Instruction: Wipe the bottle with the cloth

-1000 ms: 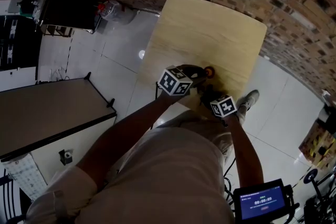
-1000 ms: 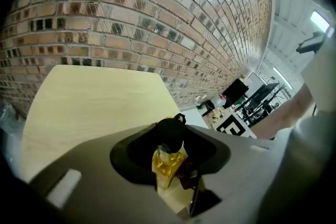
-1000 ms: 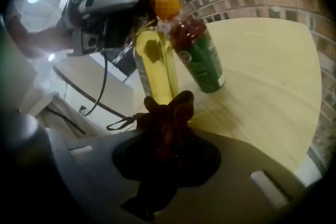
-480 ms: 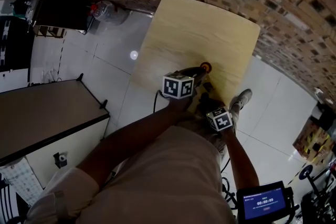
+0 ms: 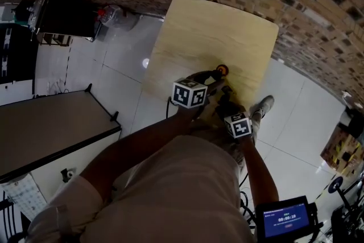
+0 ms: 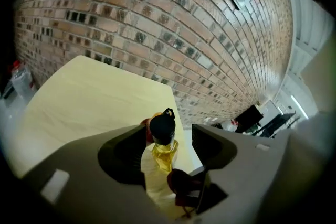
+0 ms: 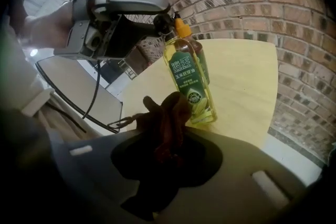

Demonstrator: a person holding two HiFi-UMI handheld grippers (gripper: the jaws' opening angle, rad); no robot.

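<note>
My left claw (image 6: 168, 136) has just been opening. Its jaws stand apart on either side of the black cap (image 6: 161, 126) of the bottle (image 7: 189, 78), not pressing it. The bottle stands upright on the worktop (image 7: 247, 86). My right claw (image 7: 168, 162) is clamped on the bunched dark-red cloth (image 7: 167, 120), just before the bottle's lower half; I cannot tell whether they touch.

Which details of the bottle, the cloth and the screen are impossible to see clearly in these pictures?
- Bottle: the label's small print, right gripper view, is too small and blurred.
- Bottle's base, left gripper view: partly hidden behind the cloth.
- Cloth's full size, right gripper view: it is bunched between the jaws of the right hand-held gripper.
- Screen, head view: text too small.
</note>
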